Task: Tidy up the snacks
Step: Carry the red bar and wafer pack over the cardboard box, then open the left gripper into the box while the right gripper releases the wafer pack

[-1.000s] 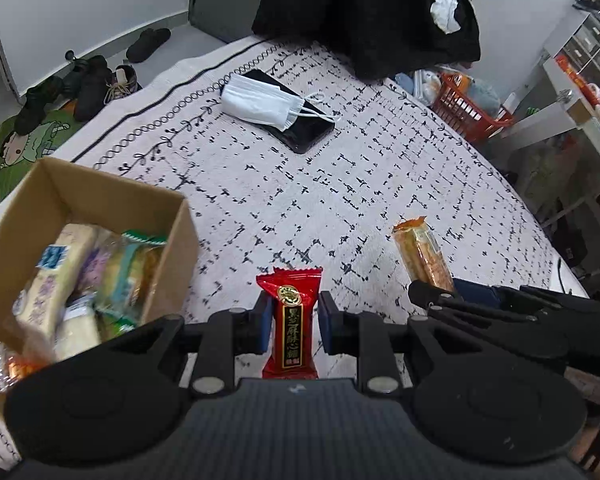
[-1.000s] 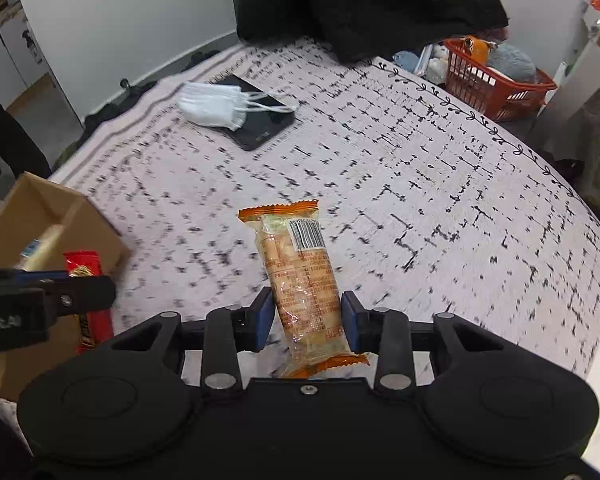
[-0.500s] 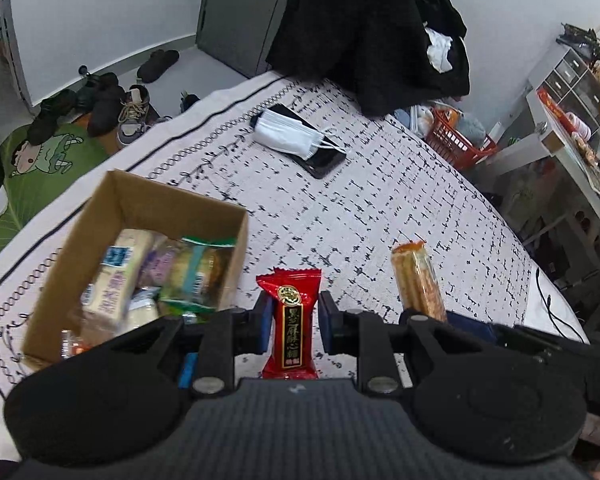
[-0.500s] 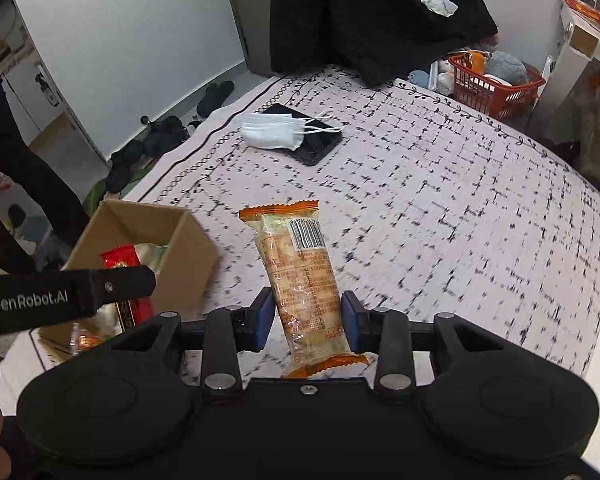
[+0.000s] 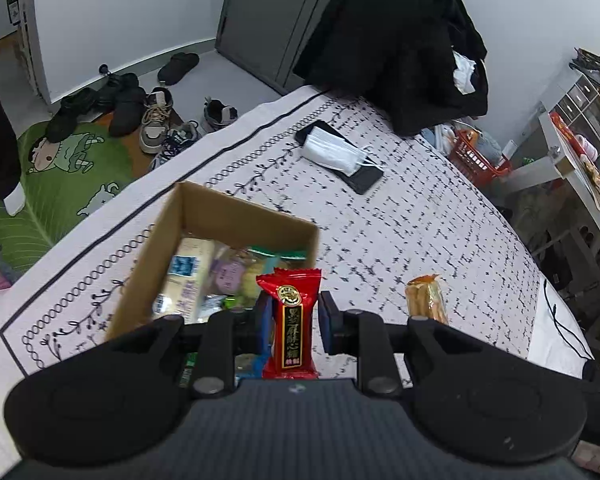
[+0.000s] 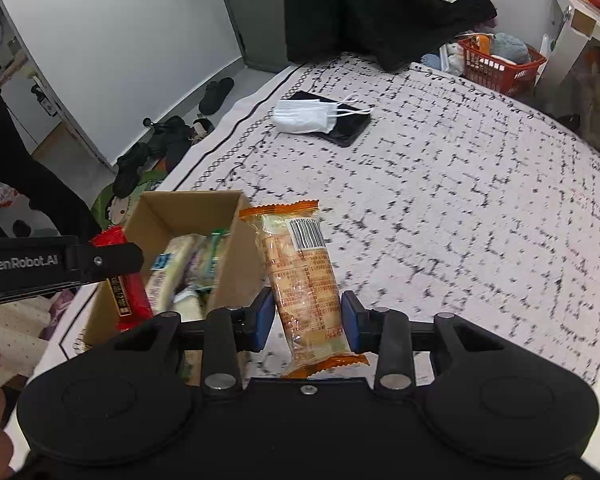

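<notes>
Patterned bedspread [image 5: 420,240]; red snack [image 5: 291,322] between left hand-held gripper [image 5: 292,320] pads.

Surface: bed with white black-flecked cover [image 5: 420,248] | On it: open cardboard box [image 5: 228,216] of snacks; dark phone [image 5: 364,178] under white face mask [image 5: 332,152], well apart from box

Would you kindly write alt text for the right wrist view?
The right gripper holds an orange-ended clear biscuit packet above a patterned white bedspread, beside an open cardboard box of snacks. At left, the left gripper holds a red candy wrapper.
</notes>
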Motion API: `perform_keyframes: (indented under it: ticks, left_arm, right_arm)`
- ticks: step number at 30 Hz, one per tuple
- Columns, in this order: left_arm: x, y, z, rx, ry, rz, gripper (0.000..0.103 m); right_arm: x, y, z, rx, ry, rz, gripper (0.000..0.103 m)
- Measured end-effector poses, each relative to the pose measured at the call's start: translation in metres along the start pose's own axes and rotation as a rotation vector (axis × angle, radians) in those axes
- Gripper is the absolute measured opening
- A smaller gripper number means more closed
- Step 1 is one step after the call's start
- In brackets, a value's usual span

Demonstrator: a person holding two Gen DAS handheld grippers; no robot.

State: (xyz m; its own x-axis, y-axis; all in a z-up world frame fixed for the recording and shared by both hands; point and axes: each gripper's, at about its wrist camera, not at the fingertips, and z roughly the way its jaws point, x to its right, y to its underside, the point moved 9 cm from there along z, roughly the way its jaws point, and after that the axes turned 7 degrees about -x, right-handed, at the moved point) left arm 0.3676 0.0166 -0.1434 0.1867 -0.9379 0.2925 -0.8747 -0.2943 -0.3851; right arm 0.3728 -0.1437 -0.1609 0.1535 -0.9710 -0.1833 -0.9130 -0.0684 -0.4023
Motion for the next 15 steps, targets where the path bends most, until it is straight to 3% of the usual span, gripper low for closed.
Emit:
perform_keyframes:
  ticks: [11,15]
  left_arm:
    - [-0.034,-0.004,0.014,-0.026,0.024,-0.035,0.024]
    - [-0.047,-0.007,0.02,-0.025,0.032,-0.068,0.035]
  right_arm:
    - [-0.044,0.002,0.009,-0.007,-0.049,0.015,0.035]
    - [-0.054,0.001,0.016,-0.016,-0.064,0.015,0.035]
